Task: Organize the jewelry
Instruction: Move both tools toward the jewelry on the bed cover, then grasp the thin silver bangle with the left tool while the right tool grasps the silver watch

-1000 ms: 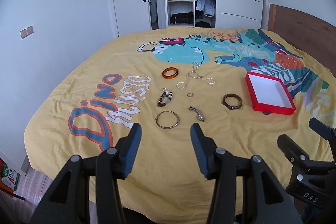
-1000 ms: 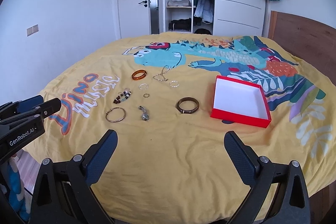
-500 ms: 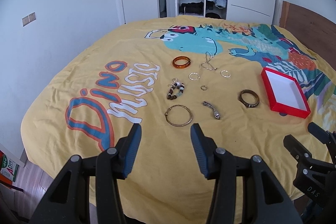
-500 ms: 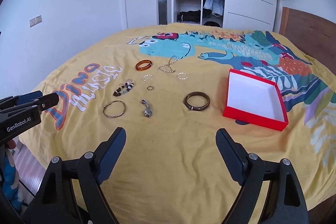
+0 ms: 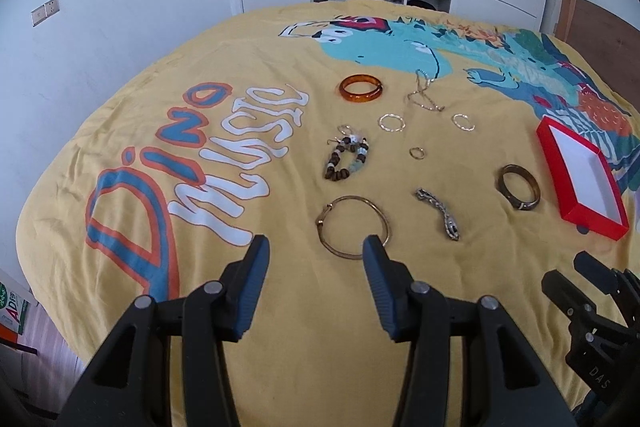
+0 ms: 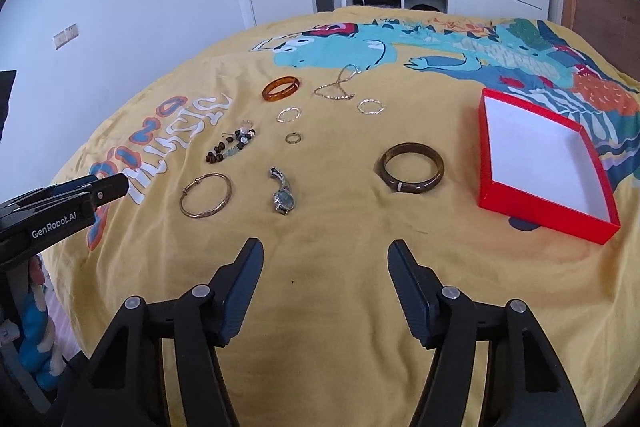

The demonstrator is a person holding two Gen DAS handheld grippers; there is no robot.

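Jewelry lies spread on the yellow bedspread. An open red box (image 6: pixel 540 159) with a white inside sits at the right; it also shows in the left wrist view (image 5: pixel 580 175). A dark brown bangle (image 6: pixel 412 173) lies left of it. A small watch (image 6: pixel 283 197), a thin gold bangle (image 5: pixel 353 227), a bead bracelet (image 5: pixel 346 159) and an amber bangle (image 5: pixel 361 89) lie further left. My left gripper (image 5: pixel 316 257) is open and empty, just short of the gold bangle. My right gripper (image 6: pixel 326 261) is open and empty, short of the watch and brown bangle.
A chain necklace (image 6: pixel 338 89), two thin hoops (image 6: pixel 370 106) (image 6: pixel 288 115) and a small ring (image 6: pixel 293 137) lie further back. The bed's near edge drops to the floor at the left. A wardrobe and a door stand beyond the bed.
Both grippers have moved forward and lower toward the jewelry. My right gripper's jaws have narrowed but stay open. The jewelry has not moved.
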